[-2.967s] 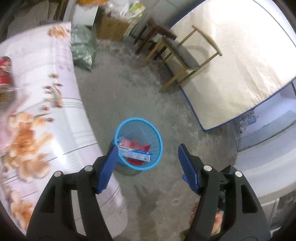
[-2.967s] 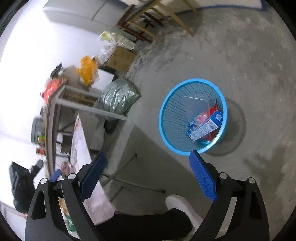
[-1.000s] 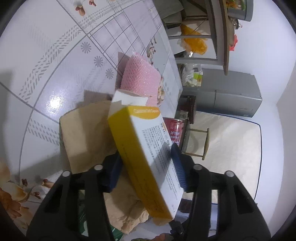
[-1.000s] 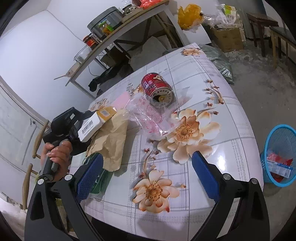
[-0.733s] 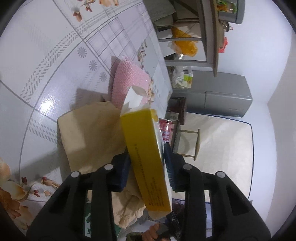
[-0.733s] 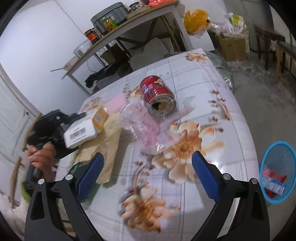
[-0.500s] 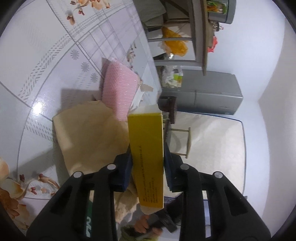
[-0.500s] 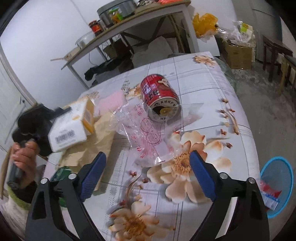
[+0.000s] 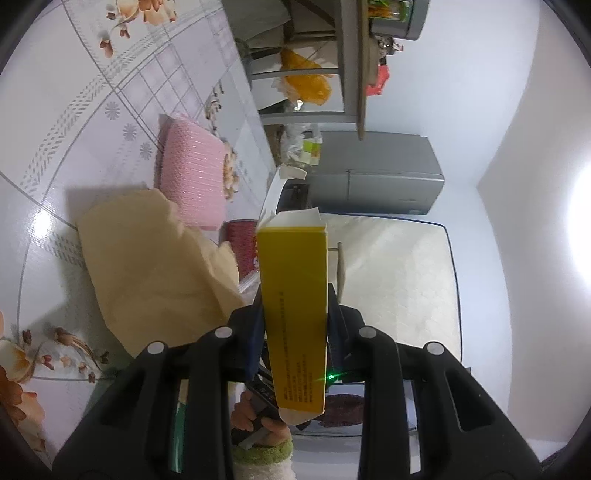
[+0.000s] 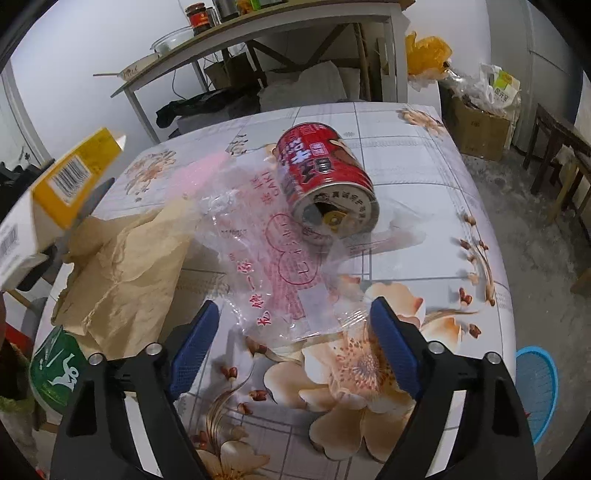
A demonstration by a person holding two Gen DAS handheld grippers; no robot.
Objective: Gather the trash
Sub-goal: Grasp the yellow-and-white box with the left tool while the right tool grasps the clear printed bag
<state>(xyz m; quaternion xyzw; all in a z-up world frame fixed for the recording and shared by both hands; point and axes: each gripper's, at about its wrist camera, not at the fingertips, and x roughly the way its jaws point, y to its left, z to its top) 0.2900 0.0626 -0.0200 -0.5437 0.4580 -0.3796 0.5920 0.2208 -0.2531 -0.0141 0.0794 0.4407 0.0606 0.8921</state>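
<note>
The left gripper pinches the tall yellow cardboard box above the floral surface, while the right gripper – fingers wide, lately narrowing, empty – nears the crinkled clear plastic bag, which probably slips out thin or drags the red tin can.

The yellow carton hides most of the red can; the blue basket is cut off at the picture's edge.

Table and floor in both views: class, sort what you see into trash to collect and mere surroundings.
Job:
yellow carton, clamped in left gripper
red can
clear plastic bag
brown paper
blue basket
right gripper, jaws open

Surroundings:
shelf table
cardboard box
mattress
</note>
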